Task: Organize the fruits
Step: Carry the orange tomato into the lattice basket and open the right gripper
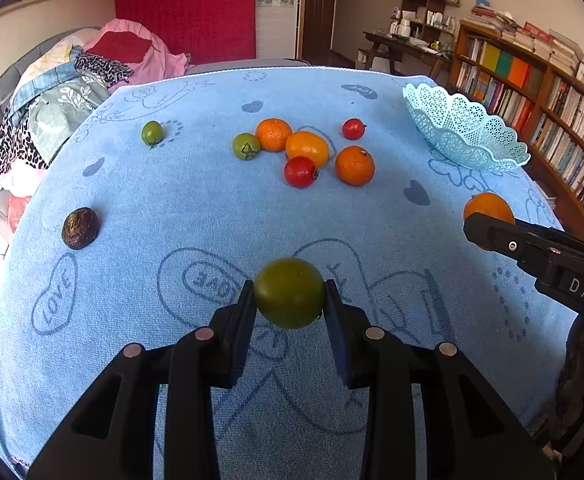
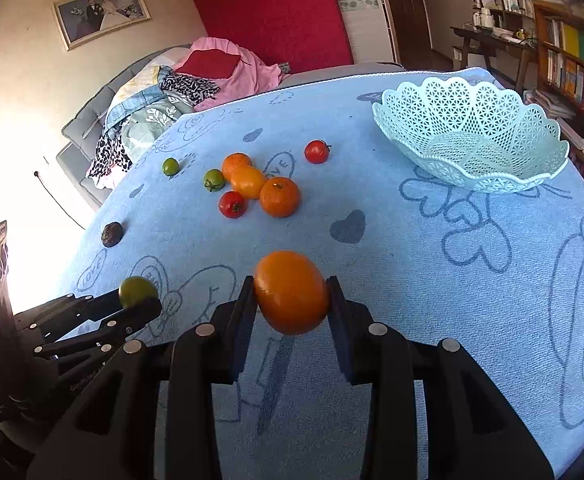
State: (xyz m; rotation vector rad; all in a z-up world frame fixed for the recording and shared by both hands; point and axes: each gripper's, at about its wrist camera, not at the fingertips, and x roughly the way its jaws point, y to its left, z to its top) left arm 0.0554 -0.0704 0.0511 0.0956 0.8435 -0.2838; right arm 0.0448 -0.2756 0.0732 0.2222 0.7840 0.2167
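My left gripper (image 1: 290,296) is shut on a green tomato (image 1: 289,293), held above the blue towel (image 1: 172,208). My right gripper (image 2: 291,294) is shut on an orange fruit (image 2: 291,292), also off the cloth. In the left wrist view that orange fruit (image 1: 488,208) shows at the right edge, in the right gripper's fingers. The green tomato (image 2: 137,290) shows low on the left of the right wrist view. A pale blue lattice basket (image 2: 472,140) stands empty at the far right. Mid-table lies a cluster of oranges (image 2: 279,197) and red tomatoes (image 2: 232,204).
Two more green tomatoes (image 1: 152,132) (image 1: 246,146) and a dark wrinkled fruit (image 1: 80,227) lie on the left of the towel. A sofa with piled clothes (image 2: 164,100) stands behind the table, bookshelves (image 1: 532,92) to the right.
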